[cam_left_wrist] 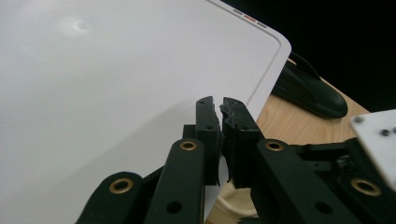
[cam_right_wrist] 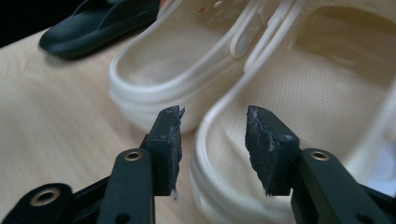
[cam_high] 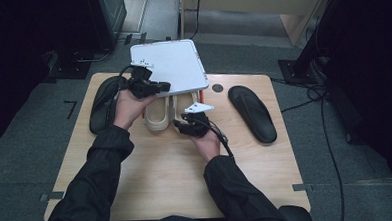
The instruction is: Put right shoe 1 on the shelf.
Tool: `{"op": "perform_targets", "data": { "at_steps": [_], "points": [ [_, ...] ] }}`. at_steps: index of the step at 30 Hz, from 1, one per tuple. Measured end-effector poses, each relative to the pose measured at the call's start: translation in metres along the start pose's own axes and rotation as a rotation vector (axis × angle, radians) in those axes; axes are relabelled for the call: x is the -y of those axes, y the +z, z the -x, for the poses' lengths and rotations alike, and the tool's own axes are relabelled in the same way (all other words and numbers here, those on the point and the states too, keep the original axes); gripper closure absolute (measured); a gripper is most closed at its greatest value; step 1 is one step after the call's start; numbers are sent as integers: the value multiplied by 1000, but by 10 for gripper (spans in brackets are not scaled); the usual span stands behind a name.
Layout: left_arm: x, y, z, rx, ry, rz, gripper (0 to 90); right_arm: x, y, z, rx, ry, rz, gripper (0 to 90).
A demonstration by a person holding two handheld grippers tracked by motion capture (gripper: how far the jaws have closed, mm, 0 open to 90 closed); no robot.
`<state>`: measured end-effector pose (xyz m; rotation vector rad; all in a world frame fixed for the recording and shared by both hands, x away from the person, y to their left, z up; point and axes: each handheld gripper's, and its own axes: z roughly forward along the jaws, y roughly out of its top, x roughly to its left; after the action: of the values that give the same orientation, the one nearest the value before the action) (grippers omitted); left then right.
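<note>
A pair of cream clogs (cam_high: pixel 158 117) lies at the middle of the wooden table (cam_high: pixel 162 177), toes under a white flat lid (cam_high: pixel 174 66). My left gripper (cam_high: pixel 163 86) is at the lid's front edge. In the left gripper view its jaws (cam_left_wrist: pixel 220 105) are pressed together, with the white lid's (cam_left_wrist: pixel 116 93) edge apparently pinched between them. My right gripper (cam_high: pixel 180 122) is at the clogs' heels. In the right gripper view it (cam_right_wrist: pixel 212 116) stands open, jaws straddling the heel rim of the nearer clog (cam_right_wrist: pixel 299 84) without pressing it. The other clog (cam_right_wrist: pixel 154 70) lies beside it.
One black sandal (cam_high: pixel 101 104) lies at the table's left edge, partly behind my left hand; another (cam_high: pixel 251 113) lies to the right of the clogs. Thin orange edges (cam_high: pixel 201 96) show beside the clogs under the lid. Cables trail from both grippers.
</note>
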<state>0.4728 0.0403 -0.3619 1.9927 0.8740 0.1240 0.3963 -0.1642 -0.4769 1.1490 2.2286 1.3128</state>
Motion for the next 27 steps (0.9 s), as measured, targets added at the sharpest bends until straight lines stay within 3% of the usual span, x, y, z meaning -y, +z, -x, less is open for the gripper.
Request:
{"op": "perform_targets", "data": {
  "at_steps": [3, 5, 9, 11, 19, 22, 27],
  "points": [
    [1, -1, -1, 2, 1, -1, 870, -4, 16, -4, 47, 9, -15, 562],
    [1, -2, -2, 3, -1, -2, 872, -6, 24, -6, 78, -2, -39, 618],
    [2, -3, -3, 2, 0, -1, 875, -8, 29, -11, 99, -54, -48, 657],
    [2, -4, -3, -2, 0, -1, 877, -8, 28, -9, 79, -67, -52, 678],
    [3, -5, -4, -8, -2, 3, 890, -10, 24, 13, -72, -129, -59, 691],
    [3, -5, -5, -2, -6, 2, 891, -9, 20, 21, -72, -103, -56, 668],
    [3, -5, -5, 0, -9, -1, 891, -6, 2, 16, -75, -87, -63, 636]
  ]
}}
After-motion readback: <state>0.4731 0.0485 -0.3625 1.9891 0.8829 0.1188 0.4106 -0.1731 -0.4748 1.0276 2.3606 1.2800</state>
